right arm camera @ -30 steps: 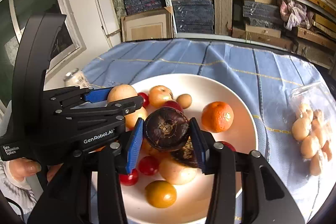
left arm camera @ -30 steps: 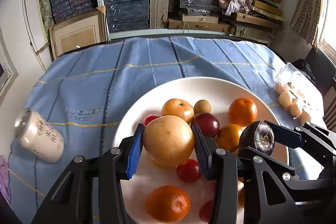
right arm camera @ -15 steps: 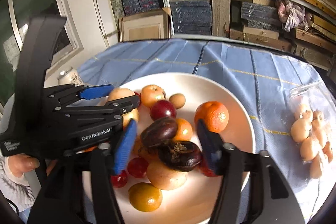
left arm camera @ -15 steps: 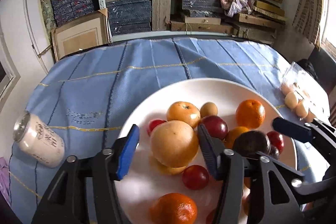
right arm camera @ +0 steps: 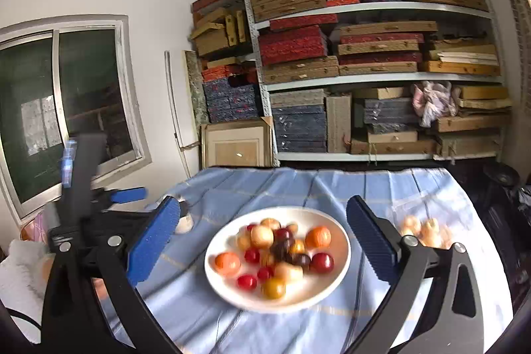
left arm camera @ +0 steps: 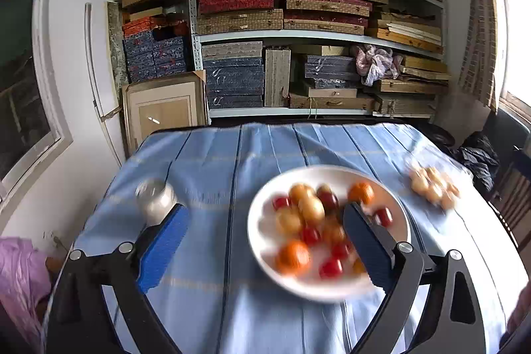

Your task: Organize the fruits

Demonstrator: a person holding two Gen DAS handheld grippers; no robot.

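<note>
Now both claws, left (left arm camera: 265,241) and right (right arm camera: 262,238), just spread wide, empty; plate (right arm camera: 338,264) fruits blurred.

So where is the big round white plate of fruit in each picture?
Left wrist view: the round white plate sits right of centre, low down.
Right wrist view: it sits bottom centre.
Shared landmark: the blue striped tablecloth under it.
</note>
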